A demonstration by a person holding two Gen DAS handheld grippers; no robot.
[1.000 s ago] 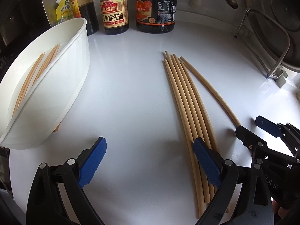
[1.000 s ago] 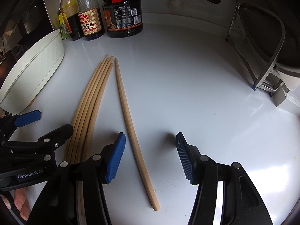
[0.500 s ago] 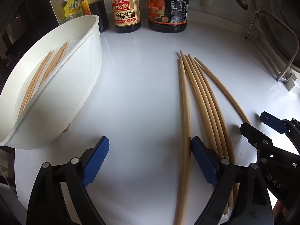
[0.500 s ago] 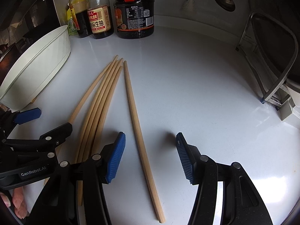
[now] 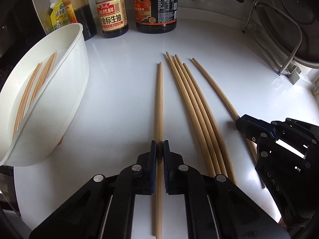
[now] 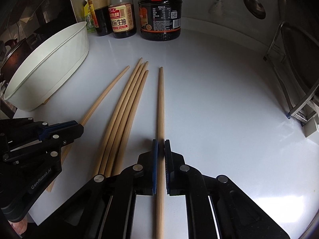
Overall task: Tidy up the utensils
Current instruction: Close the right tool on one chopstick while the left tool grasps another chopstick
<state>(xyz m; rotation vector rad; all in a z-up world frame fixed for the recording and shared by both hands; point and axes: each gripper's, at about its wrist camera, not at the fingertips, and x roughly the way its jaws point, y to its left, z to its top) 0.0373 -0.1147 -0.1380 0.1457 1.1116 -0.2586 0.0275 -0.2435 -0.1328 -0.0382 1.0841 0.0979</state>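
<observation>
Both claws pinched, left claw (image 5: 159, 149) and right claw (image 6: 161, 149) each on one chopstick (image 5: 159, 107) (image 6: 161, 103) lying on the worktop (image 5: 123, 83); lift level, then toward the bowl (image 5: 77, 75) at ten o'clock.

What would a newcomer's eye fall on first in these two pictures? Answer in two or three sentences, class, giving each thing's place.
First, the left gripper and the right gripper, each shut on a single chopstick on the white counter. Between them lies a bundle of four chopsticks. A white bowl at the left holds more, with sauce bottles behind.
</observation>
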